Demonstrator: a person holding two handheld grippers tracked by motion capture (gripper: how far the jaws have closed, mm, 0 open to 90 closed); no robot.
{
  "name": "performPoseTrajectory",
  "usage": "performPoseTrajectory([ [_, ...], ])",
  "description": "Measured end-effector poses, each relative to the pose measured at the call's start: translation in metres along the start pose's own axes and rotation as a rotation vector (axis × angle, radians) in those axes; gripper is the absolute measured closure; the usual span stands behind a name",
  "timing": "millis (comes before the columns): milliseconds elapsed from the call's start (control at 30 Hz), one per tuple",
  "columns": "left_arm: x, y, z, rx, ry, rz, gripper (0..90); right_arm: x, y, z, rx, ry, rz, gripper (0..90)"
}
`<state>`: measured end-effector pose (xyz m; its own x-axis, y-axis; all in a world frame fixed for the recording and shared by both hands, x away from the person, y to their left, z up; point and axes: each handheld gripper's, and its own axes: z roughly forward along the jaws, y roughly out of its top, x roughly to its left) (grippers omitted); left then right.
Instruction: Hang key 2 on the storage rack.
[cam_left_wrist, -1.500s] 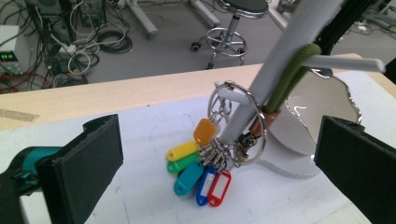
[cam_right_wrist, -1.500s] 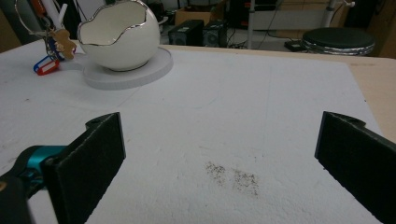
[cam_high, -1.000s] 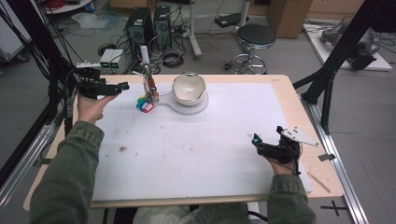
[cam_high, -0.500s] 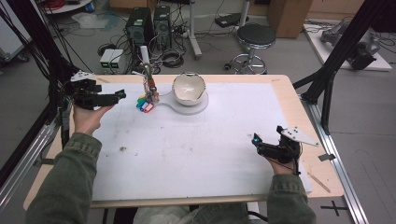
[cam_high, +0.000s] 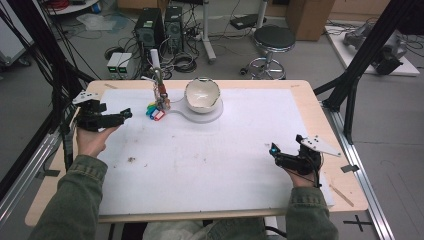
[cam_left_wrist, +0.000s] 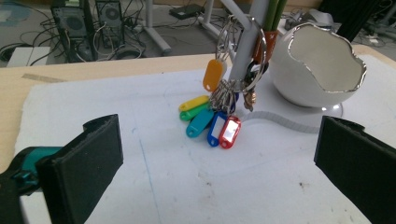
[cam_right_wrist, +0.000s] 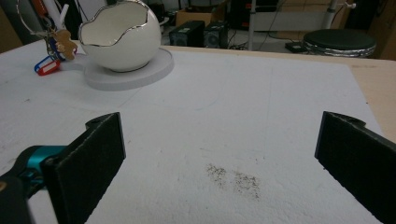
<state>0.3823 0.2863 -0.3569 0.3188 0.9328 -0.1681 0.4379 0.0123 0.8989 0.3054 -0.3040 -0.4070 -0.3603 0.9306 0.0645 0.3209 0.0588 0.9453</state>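
A bunch of keys with coloured tags (cam_high: 156, 111) hangs from a grey post at the back of the white mat (cam_high: 210, 165). In the left gripper view the key tags (cam_left_wrist: 212, 123) lie straight ahead. Right of the post, a white egg-shaped bowl (cam_high: 202, 95) with a silver rim sits on a round white base. My left gripper (cam_high: 126, 114) is open at the mat's left edge, pointing right toward the keys and a short way off them. The left gripper (cam_left_wrist: 219, 172) holds nothing. My right gripper (cam_high: 273, 149) is open near the front right. The right gripper (cam_right_wrist: 219, 168) is empty and faces the bowl (cam_right_wrist: 119, 37).
The base under the bowl has a long tail (cam_left_wrist: 285, 123) that runs to the post. Dark specks (cam_right_wrist: 233, 179) mark the mat in front of the right gripper. Bare wooden table (cam_high: 325, 120) borders the mat. Computer towers, cables and a stool stand on the floor behind.
My left gripper has drawn back from the key post, toward the person and the table's left edge. The right gripper has stayed put.
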Motion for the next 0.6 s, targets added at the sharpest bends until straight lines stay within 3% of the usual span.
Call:
performPoseTrajectory([
  [433,-0.003,-0.028,-0.019,-0.054,0.034,-0.003,1.6,0.000,0.000,0.000,-0.001,-0.003,0.002,0.8],
  [533,-0.007,-0.037,-0.020,-0.055,0.096,0.032,1.7,0.000,0.000,-0.001,-0.002,-0.005,0.005,0.8],
  [600,-0.009,-0.044,-0.022,-0.066,0.111,0.050,1.7,0.000,0.000,-0.001,-0.003,-0.005,0.005,0.8],
])
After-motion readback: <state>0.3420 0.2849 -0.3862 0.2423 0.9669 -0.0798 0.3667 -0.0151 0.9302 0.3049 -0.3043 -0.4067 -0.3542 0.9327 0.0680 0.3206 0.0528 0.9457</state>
